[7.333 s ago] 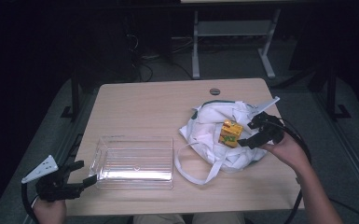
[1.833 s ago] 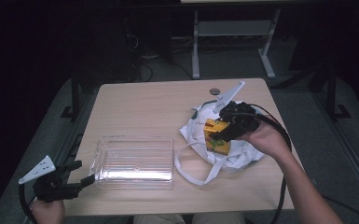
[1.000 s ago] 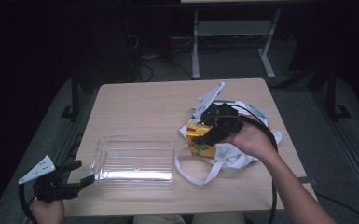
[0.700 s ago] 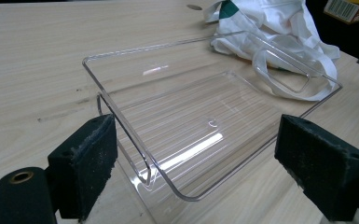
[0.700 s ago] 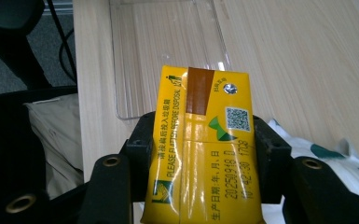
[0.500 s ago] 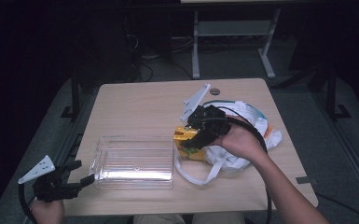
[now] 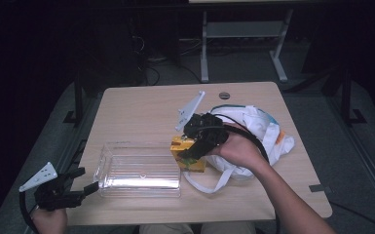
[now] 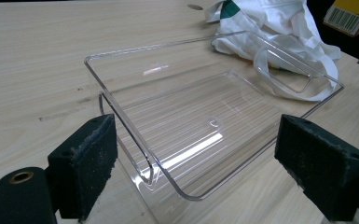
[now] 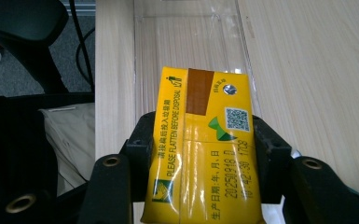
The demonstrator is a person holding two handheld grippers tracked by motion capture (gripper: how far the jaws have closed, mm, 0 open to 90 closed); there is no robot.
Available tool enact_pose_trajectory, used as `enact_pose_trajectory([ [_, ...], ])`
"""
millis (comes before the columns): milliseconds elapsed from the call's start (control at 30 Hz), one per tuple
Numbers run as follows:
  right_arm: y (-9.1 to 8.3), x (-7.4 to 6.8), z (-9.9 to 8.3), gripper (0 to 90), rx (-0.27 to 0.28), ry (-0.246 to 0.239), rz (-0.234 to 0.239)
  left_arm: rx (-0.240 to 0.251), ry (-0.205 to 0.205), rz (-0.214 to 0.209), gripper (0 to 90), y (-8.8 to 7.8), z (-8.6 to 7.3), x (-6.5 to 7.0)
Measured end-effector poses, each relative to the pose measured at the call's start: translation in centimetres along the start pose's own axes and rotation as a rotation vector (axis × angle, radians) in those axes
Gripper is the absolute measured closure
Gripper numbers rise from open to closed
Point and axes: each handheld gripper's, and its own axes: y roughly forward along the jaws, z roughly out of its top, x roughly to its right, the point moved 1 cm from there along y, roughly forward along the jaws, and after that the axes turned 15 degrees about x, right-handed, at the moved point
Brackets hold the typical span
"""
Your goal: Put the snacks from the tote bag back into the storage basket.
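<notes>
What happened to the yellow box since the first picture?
The right gripper took the yellow box from the white bag and carried it left, up to the clear tray. The left gripper, the tray and the bag stayed put.

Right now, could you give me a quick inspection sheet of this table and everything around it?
Surface: pale wooden table, with a round hole near its far edge.
Job's things: yellow drink carton, clear plastic tray with nothing in it, white cloth bag lying crumpled at the right.
Clutter: nothing seen.
Grippers: right tool is shut on the yellow drink carton, held between the bag and the tray; left tool is open at the tray's near left end, one pad on each side of the tray's corner, not pressing it.
Cables: black cable loops from the right tool over the bag; more cables on the floor beyond the table.
Surroundings: dark room, grey floor, a metal stand behind the table.
</notes>
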Motion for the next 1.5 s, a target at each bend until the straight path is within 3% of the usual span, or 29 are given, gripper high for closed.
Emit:
enact_pose_trajectory([
  [833,3.7,-0.6,2.0,51.5,0.035,-0.029,0.067,0.003,-0.004,0.003,12.7,-0.1,0.0,-0.1],
  [1500,6.4,-0.8,2.5,51.4,0.022,-0.039,0.102,0.003,0.0,0.001,12.7,-0.2,0.0,-0.3],
])
